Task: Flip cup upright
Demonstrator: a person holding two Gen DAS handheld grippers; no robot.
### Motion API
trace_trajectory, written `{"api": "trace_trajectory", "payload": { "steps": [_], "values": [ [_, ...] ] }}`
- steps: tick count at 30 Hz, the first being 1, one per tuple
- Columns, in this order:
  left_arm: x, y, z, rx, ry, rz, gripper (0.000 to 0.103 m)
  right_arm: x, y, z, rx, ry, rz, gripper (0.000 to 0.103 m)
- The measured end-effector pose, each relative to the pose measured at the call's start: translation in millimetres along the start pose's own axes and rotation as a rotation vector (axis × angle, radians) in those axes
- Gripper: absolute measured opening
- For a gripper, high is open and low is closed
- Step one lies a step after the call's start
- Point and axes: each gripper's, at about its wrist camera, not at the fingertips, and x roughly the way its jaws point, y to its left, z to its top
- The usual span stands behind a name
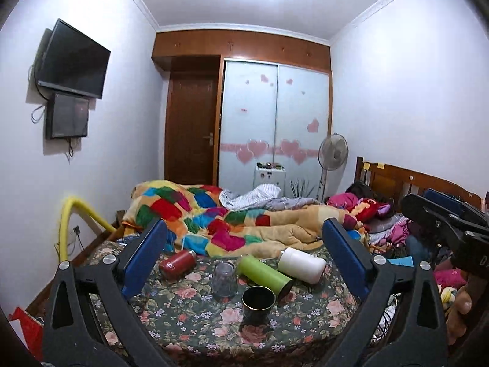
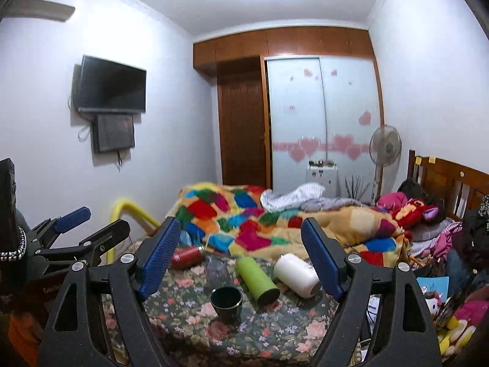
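Observation:
On the floral bedsheet [image 1: 198, 321] a dark cup [image 1: 258, 302] stands upright, also in the right wrist view [image 2: 226, 303]. A clear glass [image 1: 224, 279] stands upside down [image 2: 216, 267]. A green cup [image 1: 264, 273] lies on its side [image 2: 256, 281], as do a white cup [image 1: 301, 264] [image 2: 296, 275] and a red bottle [image 1: 177, 264] [image 2: 187, 257]. My left gripper [image 1: 247, 238] is open and empty, held above and in front of the cups. My right gripper [image 2: 243, 237] is open and empty, likewise apart from them.
A colourful patchwork quilt [image 1: 229, 223] is heaped behind the cups. Clothes and toys [image 1: 382, 214] pile at the right by the wooden headboard [image 1: 412, 183]. A yellow padded rail [image 1: 76, 214] stands at the bed's left. The right gripper [image 1: 443, 223] shows at the left view's edge.

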Motion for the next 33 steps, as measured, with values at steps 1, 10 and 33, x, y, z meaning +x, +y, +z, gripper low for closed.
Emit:
{"api": "trace_trajectory", "payload": {
  "steps": [1, 10, 33],
  "values": [
    [-3.0, -1.0, -0.5, -0.001, -0.004, 0.004, 0.103, -0.2, 0.2, -0.1, 0.002, -0.008, -0.005, 0.085],
    [-9.9, -8.5, -4.3, 0.023, -0.011, 0.05, 0.103, 1.3, -4.7, -8.4, 0.002, -0.018, -0.034, 0.103],
    [-8.9, -10.6, -6.0, 0.043, -0.023, 0.053, 0.103, -7.3, -5.5, -13.2, -0.003, 0.021, -0.027, 0.103]
  ]
}}
